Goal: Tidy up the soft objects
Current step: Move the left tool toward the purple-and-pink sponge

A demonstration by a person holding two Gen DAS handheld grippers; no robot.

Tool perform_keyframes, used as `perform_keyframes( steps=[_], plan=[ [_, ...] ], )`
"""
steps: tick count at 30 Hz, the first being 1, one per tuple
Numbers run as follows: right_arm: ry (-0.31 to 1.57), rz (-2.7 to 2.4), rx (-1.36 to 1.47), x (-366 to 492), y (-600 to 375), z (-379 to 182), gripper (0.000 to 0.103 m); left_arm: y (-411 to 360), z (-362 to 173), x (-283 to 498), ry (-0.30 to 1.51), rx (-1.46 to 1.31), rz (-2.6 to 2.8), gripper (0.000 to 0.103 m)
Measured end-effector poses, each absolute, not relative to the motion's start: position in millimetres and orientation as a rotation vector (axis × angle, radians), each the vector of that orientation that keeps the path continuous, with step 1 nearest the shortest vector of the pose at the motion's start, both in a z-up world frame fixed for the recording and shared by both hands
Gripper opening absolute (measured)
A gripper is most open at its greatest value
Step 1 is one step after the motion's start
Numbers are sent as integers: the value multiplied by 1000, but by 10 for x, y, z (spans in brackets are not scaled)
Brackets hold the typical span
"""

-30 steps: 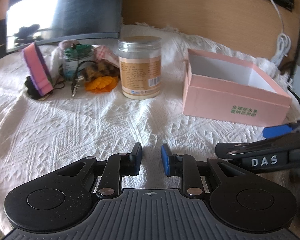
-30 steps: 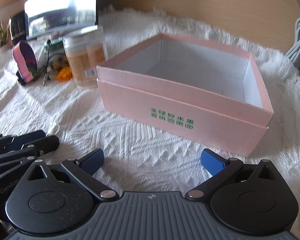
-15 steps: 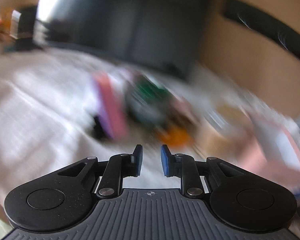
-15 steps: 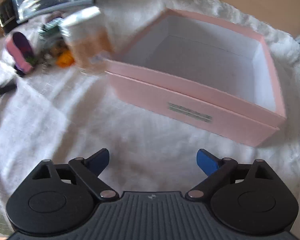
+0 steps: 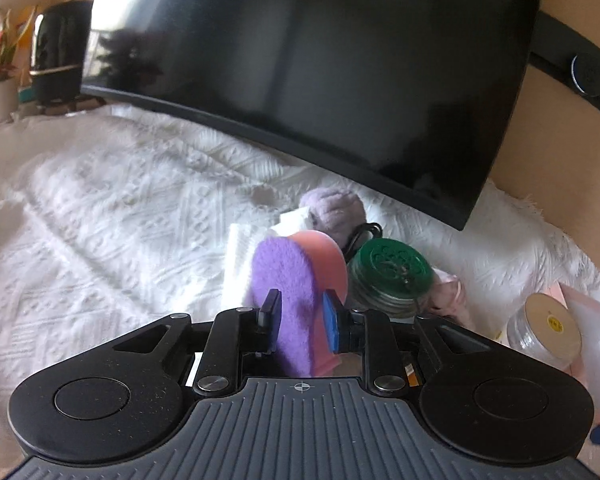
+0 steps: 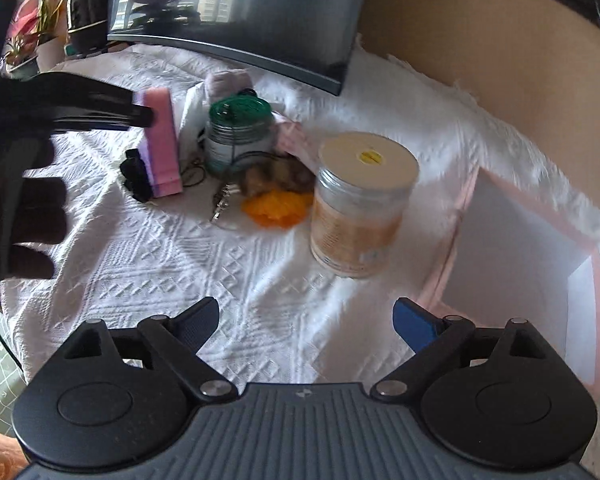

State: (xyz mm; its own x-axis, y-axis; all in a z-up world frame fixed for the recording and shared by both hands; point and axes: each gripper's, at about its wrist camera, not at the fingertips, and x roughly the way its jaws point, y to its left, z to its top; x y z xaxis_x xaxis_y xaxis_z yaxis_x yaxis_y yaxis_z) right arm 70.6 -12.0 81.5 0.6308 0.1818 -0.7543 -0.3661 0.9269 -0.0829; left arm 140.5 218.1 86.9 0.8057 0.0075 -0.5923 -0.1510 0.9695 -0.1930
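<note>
A pink and purple sponge (image 5: 300,280) stands on edge on the white cloth, and my left gripper (image 5: 300,316) has its blue pads on both faces, shut on it. The right wrist view shows the sponge (image 6: 162,144) with the left gripper's fingers (image 6: 140,114) at its top. My right gripper (image 6: 306,320) is open and empty above the cloth, left of the pink box (image 6: 540,280). An orange soft item (image 6: 276,208) and a brown fuzzy one (image 6: 276,176) lie by the jars. A lilac plush (image 5: 336,210) sits behind the sponge.
A green-lidded jar (image 6: 238,136) and a tall clear jar with a white lid (image 6: 360,204) stand mid-cloth. A black clip (image 6: 134,176) and thin cable lie by the sponge. A dark monitor (image 5: 320,60) hangs over the back. A wooden wall (image 6: 480,40) is at the right.
My left gripper swung left and forward to the sponge and now has it between its pads. My right gripper turned left from the pink box toward the jars, still open.
</note>
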Motion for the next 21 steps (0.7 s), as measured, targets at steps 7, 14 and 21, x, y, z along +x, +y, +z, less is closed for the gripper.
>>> perform_keyframes(
  steps=[7, 14, 21],
  plan=[
    [823, 339, -244, 684, -155, 814, 95, 1884, 831, 1602, 606, -66, 86, 26],
    [806, 335, -197, 712, -313, 773, 95, 1905, 734, 1704, 587, 72, 154, 65],
    [831, 290, -153, 699, -507, 700, 95, 2121, 726, 1624, 572, 105, 213, 98]
  ],
)
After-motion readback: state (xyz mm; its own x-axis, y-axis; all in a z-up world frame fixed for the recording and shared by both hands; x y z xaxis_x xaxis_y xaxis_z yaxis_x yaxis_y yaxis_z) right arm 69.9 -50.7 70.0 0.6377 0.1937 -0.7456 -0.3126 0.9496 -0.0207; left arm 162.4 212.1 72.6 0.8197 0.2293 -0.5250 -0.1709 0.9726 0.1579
